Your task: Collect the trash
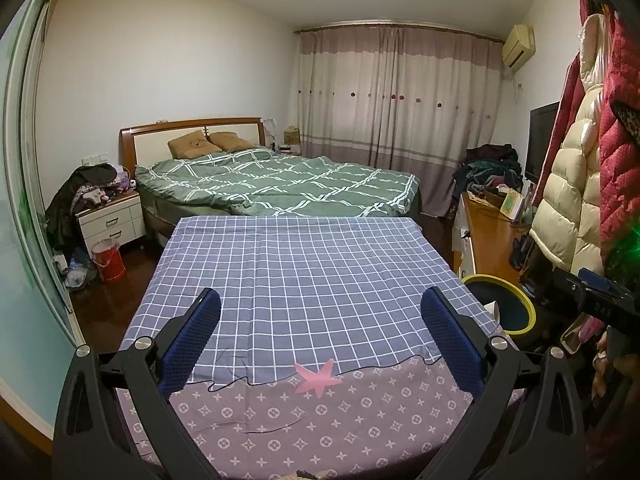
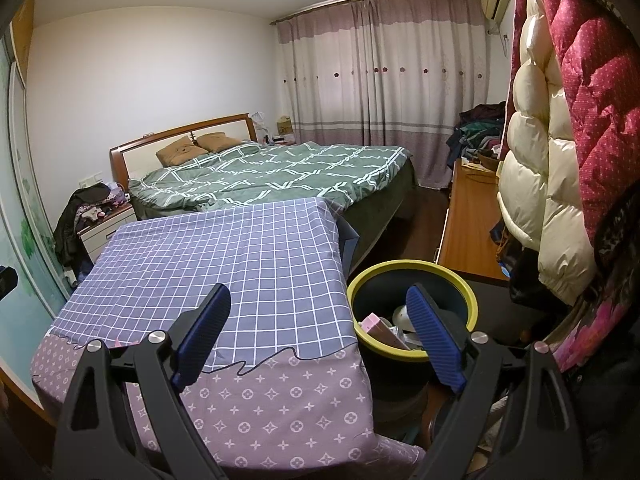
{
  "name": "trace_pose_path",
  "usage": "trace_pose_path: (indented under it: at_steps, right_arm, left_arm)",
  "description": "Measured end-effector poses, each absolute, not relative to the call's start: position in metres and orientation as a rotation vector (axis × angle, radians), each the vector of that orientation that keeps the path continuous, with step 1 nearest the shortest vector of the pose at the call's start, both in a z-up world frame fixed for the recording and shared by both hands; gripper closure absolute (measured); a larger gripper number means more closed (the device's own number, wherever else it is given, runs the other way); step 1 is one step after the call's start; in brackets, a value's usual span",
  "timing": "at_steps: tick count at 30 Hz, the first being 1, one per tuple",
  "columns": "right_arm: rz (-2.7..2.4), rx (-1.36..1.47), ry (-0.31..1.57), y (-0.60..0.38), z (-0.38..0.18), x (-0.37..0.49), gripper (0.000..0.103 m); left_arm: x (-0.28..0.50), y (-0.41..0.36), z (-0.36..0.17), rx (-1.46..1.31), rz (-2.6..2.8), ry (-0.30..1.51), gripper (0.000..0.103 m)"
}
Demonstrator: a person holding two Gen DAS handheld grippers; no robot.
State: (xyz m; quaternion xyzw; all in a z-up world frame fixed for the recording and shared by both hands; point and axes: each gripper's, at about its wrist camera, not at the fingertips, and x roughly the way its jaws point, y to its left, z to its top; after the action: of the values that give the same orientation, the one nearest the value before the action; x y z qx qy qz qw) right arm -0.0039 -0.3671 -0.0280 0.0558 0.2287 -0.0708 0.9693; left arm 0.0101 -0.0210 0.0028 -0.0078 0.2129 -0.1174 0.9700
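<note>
A dark bin with a yellow rim (image 2: pixel 412 272) stands on the floor right of the cloth-covered table (image 2: pixel 224 248). Inside it lie a pink box (image 2: pixel 378 326) and pale scraps of paper. My right gripper (image 2: pixel 318 300) stands open over the table's right edge, its right finger over the bin mouth, with nothing between the pads. In the left wrist view my left gripper (image 1: pixel 320 304) is open above the checked tablecloth (image 1: pixel 316 276), holding nothing. The same bin (image 1: pixel 500 304) shows at the table's right edge. No loose trash shows on the tablecloth.
Behind the table stands a bed with a green quilt (image 1: pixel 280 184). A white nightstand (image 1: pixel 112 220) piled with clothes and a red bucket (image 1: pixel 108 260) are at the left. A wooden cabinet (image 2: pixel 464 220) and hanging puffy coats (image 2: pixel 552 140) fill the right side.
</note>
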Motion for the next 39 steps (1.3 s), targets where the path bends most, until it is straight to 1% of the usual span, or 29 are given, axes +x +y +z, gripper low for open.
trace_pose_path:
  at_steps: [39]
  right_arm:
    - [-0.13, 0.117, 0.472, -0.3647, -0.0325, -0.0016, 0.018]
  left_arm:
    - [0.0121, -0.0195, -0.0056, -0.015, -0.245, 0.446, 0.005]
